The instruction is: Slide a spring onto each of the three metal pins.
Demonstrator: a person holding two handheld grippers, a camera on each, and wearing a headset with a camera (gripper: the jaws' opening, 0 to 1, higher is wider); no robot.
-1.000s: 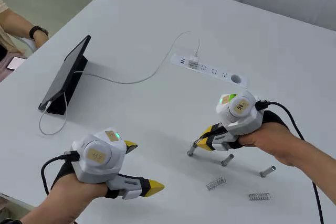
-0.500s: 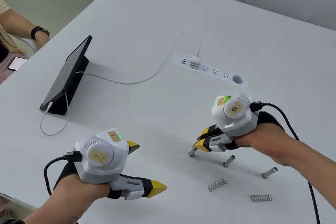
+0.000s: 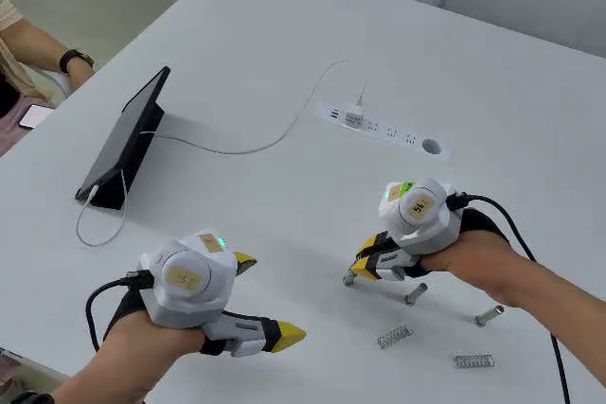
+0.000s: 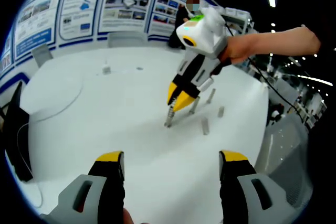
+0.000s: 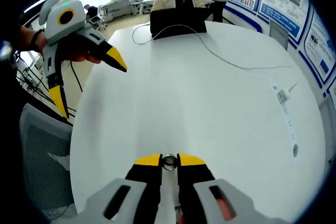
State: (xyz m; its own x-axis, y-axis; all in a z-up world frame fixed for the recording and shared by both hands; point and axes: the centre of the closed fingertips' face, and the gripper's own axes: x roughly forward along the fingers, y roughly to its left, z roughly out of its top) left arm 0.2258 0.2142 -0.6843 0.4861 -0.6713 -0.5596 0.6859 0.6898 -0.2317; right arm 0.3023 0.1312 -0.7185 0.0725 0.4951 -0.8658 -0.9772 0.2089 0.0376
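Step in hand, by my read: spring no. 1 going onto the left-most pin (image 3: 348,277). Your right tongs (image 3: 363,267) are pressed together on a small metal piece at the top of that pin. In the left gripper view it looks coiled, so prob. the first spring (image 4: 170,113), but it's too small to be sure. Your left tongs (image 3: 265,296) are spread wide w/ nothing betw. them, hovering near-left, well apart from the work.

Two pins to go: the middle pin (image 3: 415,293) just right of your right hand and the right pin (image 3: 488,315) beyond it. The two loose springs (image 3: 394,336) lie flat on the surface (image 3: 284,92), near side of the pins.

Next move, as I judge it: push the coil fully down, let go, then pick up the closer loose spring. A coil lying flat needs a low, end-on pinch.

Room: lots of bare surface far and left. The power strip (image 3: 383,130) and tablet (image 3: 123,134) are well apart. The near edge runs close under your left wrist, and your right forearm hangs near the right pin, so watch you don't knock it.
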